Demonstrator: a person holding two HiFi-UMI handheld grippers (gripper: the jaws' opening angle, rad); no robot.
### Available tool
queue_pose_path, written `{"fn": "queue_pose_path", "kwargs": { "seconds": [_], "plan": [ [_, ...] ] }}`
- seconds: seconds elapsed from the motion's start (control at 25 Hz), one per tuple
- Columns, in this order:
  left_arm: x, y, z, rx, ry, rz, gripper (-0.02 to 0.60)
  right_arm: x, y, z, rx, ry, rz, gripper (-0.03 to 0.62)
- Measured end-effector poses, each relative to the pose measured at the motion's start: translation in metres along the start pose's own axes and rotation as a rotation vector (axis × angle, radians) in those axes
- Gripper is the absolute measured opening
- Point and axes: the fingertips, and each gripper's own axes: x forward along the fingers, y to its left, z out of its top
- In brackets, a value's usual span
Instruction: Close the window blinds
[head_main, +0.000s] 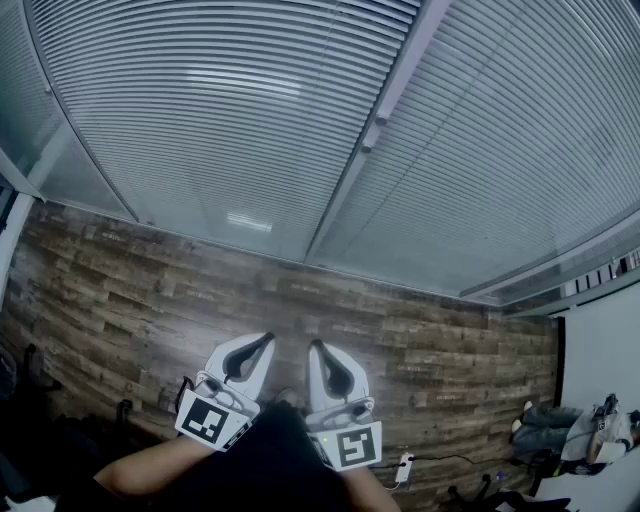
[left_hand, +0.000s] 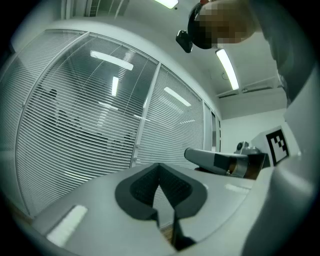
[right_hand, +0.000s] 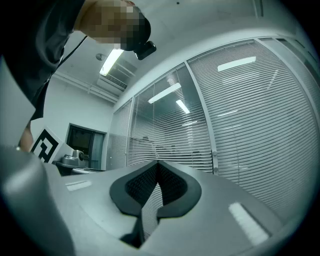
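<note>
The window blinds (head_main: 220, 110) hang over two tall glass panes with a pale mullion (head_main: 375, 110) between them; their slats lie flat with gaps between. In both gripper views the blinds (left_hand: 85, 125) (right_hand: 240, 115) stand a good way ahead. My left gripper (head_main: 262, 340) and right gripper (head_main: 316, 347) are side by side low in the head view, over the wooden floor and well short of the glass. Each is shut, the tips meeting with nothing between them: left gripper (left_hand: 160, 166), right gripper (right_hand: 158, 163). I see no cord or wand clearly.
The wood-plank floor (head_main: 150, 290) runs up to the foot of the windows. A white power strip (head_main: 404, 467) with a cable lies at the lower right. A person (head_main: 560, 425) sits on the floor by the white wall (head_main: 600, 350). Dark furniture (head_main: 30, 385) stands at left.
</note>
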Motion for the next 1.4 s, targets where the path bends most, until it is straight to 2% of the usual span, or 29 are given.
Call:
{"fn": "queue_pose_path", "kwargs": {
  "seconds": [0.24,0.52,0.72,1.04,1.2,1.4],
  "plan": [
    [0.012,-0.011,-0.001,0.008,0.010,0.012,0.000,-0.012,-0.020,-0.002,-0.005,0.002,0.008,0.000],
    [0.015,-0.024,-0.004,-0.008,-0.031,0.029,0.000,-0.031,-0.036,-0.008,0.001,0.009,-0.002,0.002],
    [0.013,-0.035,-0.007,-0.013,-0.025,0.049,0.000,-0.043,-0.044,-0.008,0.011,0.005,-0.004,0.002],
    [-0.004,-0.056,-0.018,0.005,-0.057,0.126,0.000,-0.081,-0.051,-0.013,-0.001,0.006,-0.011,0.003],
    [-0.007,-0.061,-0.035,-0.031,-0.023,0.160,0.000,-0.095,-0.056,-0.018,0.009,0.017,-0.011,0.003],
    [0.003,-0.083,-0.049,-0.043,0.052,0.093,0.000,-0.095,-0.049,-0.019,0.018,0.030,0.031,0.003]
  ]
}}
